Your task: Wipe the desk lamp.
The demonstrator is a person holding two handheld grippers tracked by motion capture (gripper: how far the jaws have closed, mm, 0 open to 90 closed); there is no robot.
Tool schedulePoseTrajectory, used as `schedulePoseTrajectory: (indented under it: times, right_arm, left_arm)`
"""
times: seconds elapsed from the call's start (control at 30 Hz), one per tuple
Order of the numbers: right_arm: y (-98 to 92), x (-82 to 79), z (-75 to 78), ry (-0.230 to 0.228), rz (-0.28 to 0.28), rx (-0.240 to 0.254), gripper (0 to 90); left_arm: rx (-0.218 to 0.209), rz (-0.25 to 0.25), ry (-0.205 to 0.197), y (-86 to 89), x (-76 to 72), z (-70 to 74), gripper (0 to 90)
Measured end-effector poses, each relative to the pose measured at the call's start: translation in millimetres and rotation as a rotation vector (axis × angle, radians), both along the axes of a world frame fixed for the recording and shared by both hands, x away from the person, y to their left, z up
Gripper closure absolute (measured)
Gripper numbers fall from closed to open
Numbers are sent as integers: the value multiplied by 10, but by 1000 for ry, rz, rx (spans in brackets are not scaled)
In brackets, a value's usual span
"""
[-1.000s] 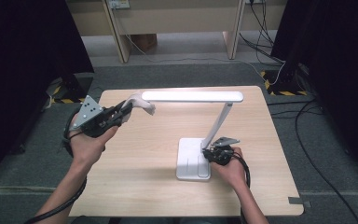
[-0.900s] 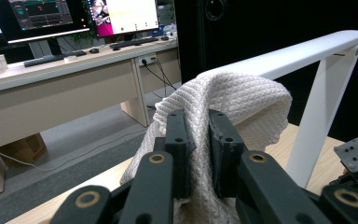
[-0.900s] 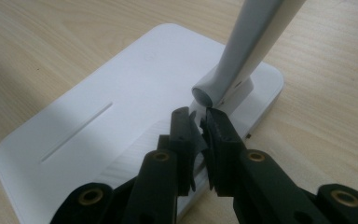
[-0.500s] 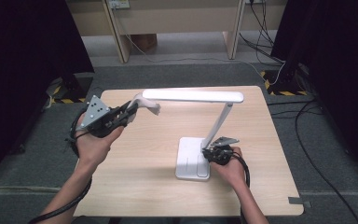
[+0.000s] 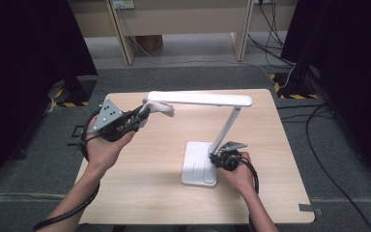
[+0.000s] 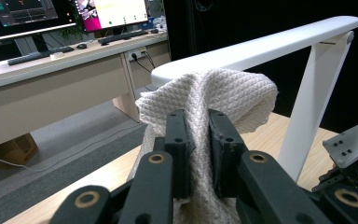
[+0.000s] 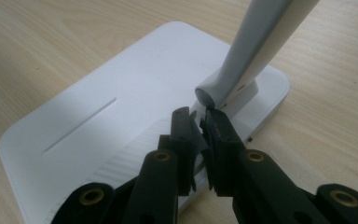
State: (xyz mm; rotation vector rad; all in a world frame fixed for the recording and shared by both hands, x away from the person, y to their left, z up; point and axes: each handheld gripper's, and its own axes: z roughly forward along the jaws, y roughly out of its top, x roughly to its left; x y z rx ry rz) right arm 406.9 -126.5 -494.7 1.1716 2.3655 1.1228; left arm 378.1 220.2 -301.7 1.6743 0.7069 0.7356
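Wooden table (image 5: 140,193), dark curtains around, floor cables off right.
Left gripper (image 5: 142,115) clamped on soft, light cloth (image 6: 214,100), draped against tip of white desk lamp (image 5: 198,98); right gripper (image 7: 199,122) nearly closed, braced at hinge on lamp base (image 7: 98,121). Likely top-heavy, smooth plastic, so best steadied low; bare tabletop front and left, right edge near.

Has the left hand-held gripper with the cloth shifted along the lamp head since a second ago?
Yes, slightly. The left hand-held gripper and its cloth sit nearer the free end of the lamp head, a little further from the lamp's post.
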Motion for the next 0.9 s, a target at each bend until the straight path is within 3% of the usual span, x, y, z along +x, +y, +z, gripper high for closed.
schedulePoseTrajectory:
  times: [0.9]
  right_arm:
    - [4, 7, -6, -7, 5, 2, 831]
  left_arm:
    - [2, -45, -19, -389, 83, -8, 794]
